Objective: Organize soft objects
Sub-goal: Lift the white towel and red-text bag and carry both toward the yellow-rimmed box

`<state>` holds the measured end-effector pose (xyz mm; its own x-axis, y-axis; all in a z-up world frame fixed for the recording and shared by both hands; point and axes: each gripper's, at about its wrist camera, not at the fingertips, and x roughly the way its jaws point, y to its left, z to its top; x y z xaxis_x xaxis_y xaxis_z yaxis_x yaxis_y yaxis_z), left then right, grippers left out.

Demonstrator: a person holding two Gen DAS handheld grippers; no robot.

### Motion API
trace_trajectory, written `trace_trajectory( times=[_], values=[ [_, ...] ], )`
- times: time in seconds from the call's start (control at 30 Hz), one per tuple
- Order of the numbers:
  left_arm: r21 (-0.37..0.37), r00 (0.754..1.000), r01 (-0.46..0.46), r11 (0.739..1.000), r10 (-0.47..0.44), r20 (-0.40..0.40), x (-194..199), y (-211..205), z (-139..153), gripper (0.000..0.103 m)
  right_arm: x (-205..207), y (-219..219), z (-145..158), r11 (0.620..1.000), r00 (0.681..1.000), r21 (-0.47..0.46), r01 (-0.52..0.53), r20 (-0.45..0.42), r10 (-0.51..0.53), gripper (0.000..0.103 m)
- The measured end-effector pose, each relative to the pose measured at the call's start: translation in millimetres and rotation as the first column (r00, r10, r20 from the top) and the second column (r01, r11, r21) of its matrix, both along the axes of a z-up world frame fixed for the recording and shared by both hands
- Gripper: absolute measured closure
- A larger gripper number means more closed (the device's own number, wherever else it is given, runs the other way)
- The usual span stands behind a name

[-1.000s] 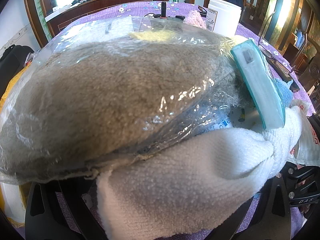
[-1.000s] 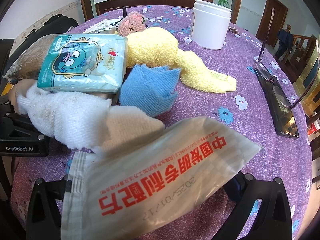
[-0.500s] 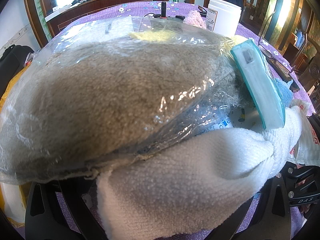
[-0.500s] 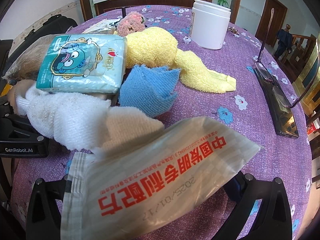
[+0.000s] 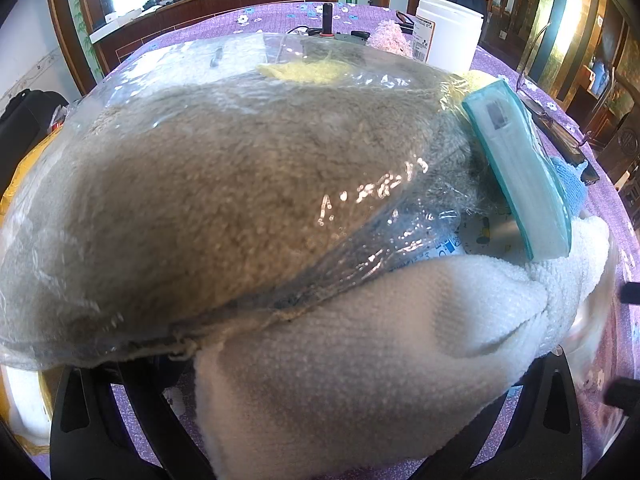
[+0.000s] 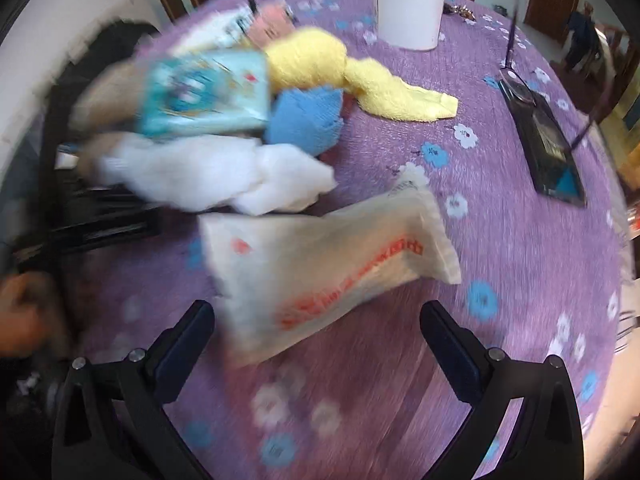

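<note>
On the purple flowered tablecloth (image 6: 520,248) the soft things lie bunched toward the left of the right wrist view. A white packet with red print (image 6: 328,264) lies flat and free on the cloth just ahead of the right gripper (image 6: 316,320), whose two dark fingers stand wide apart with nothing between them. Beyond the packet sits a crumpled white towel (image 6: 224,176), then a teal tissue pack (image 6: 208,92) with a cartoon figure resting atop the pile, a folded blue cloth (image 6: 304,120) just beside it, and a fluffy yellow towel (image 6: 360,76) trailing toward a white tub (image 6: 408,8). A dark flat device (image 6: 548,148) lies well apart to the right. This view is blurred by motion. In the left wrist view a grey-brown fleecy towel in a clear plastic bag (image 5: 224,200) fills most of the frame, glossy and wrinkled. The white towel bulges between the fingers of the left gripper (image 5: 320,436), covering their tips, so I cannot tell whether they pinch it.
</note>
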<state>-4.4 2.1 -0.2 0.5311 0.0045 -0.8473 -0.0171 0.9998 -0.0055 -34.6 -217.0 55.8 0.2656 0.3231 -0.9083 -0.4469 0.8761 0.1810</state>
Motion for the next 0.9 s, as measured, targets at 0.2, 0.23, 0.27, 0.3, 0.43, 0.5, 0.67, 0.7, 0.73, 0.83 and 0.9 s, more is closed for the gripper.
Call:
trace_trajectory(
  times=[0.2,0.23,0.27,0.3,0.43,0.5,0.67,0.7,0.73,0.83,0.9],
  values=[
    [-0.02,0.993,0.003,1.0,-0.005,-0.12,-9,4,4,0.001,-17,-40,39,0.996,0.995,0.07,0.048,0.087,-0.054,0.001],
    [-0.065,0.992,0.001,0.998,-0.009,-0.124,-19,8,9,0.006,-19,-50,46,0.994,0.991,0.079,0.072,0.106,-0.08,0.001],
    [-0.124,0.992,0.027,0.992,-0.042,-0.12,-31,11,16,0.007,-21,-56,50,0.992,0.987,0.086,0.094,0.118,-0.104,0.001],
    [-0.143,0.992,0.04,0.989,-0.056,-0.112,-38,14,20,0.007,-23,-62,53,0.989,0.984,0.094,0.111,0.129,-0.122,0.001],
    [-0.162,0.987,0.145,0.976,-0.154,-0.047,-73,28,54,0.007,-31,-71,61,0.97,0.956,0.121,0.208,0.183,-0.228,0.001],
    [-0.101,0.976,0.218,0.971,-0.218,0.007,-89,30,78,0.007,-32,-70,60,0.953,0.947,0.169,0.252,0.161,-0.279,0.001],
    [-0.023,0.899,0.433,0.901,-0.429,0.089,-108,12,112,0.007,-26,-63,62,0.941,0.939,0.152,0.301,0.123,-0.32,0.001],
    [-0.022,0.881,0.468,0.883,-0.465,0.091,-105,3,110,0.007,-25,-63,61,0.937,0.937,0.158,0.312,0.108,-0.331,0.001],
    [-0.025,0.865,0.498,0.867,-0.494,0.086,-101,-6,108,0.008,-24,-62,60,0.931,0.935,0.159,0.327,0.092,-0.344,0.001],
    [0.023,0.797,0.602,0.798,-0.603,0.03,-81,-46,88,0.037,-25,-66,58,0.923,0.927,0.145,0.356,0.074,-0.369,0.001],
    [0.066,0.779,0.627,0.776,-0.627,-0.022,-63,-64,72,0.041,-29,-70,61,0.92,0.921,0.139,0.367,0.084,-0.38,0.001]
  ],
)
